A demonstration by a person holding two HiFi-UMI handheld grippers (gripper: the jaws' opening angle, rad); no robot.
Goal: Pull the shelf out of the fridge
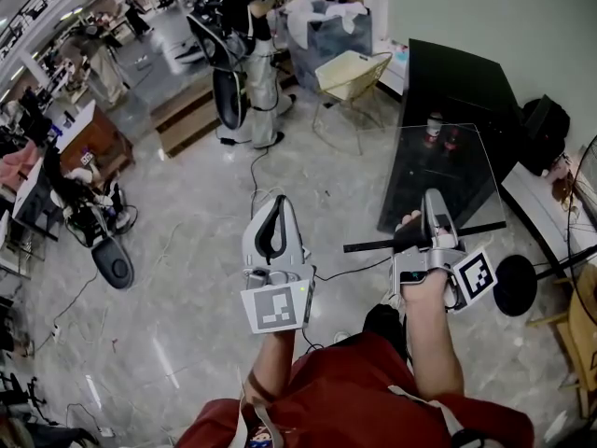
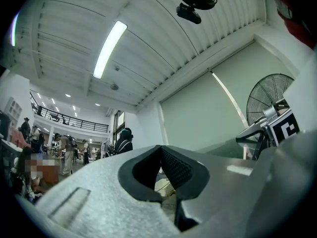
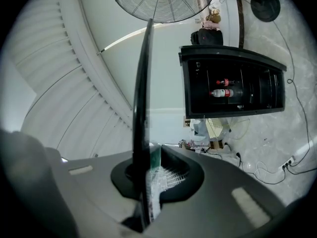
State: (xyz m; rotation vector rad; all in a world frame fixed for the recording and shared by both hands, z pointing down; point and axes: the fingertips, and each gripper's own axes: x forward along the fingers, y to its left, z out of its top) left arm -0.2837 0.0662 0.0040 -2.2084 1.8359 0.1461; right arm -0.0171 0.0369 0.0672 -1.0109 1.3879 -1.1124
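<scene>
My left gripper sits at the left of the pair, its jaws closed tip to tip with nothing between them. It hangs over bare floor and touches nothing.

My right gripper is clamped on the shelf. In the right gripper view the pane runs edge-on between the pads as a thin dark line, pinched near its near edge.

The shelf is a clear glass sheet with a dark rail along the near side. The rail's long axis runs left to right across my right gripper, and the glass reaches away from it towards the far side. The rail's free left end points towards my left gripper, which is just beside it but apart, so I judge that hand the one to steady that end if needed.

The fridge stands at the far right, dark and open, well apart from the pane in the right gripper view. I take the shelf to be clear of it already, carried by one corner only, so it may sag or swing.

Count: two grippers, one shelf, one fridge, and two bottles left inside it
</scene>
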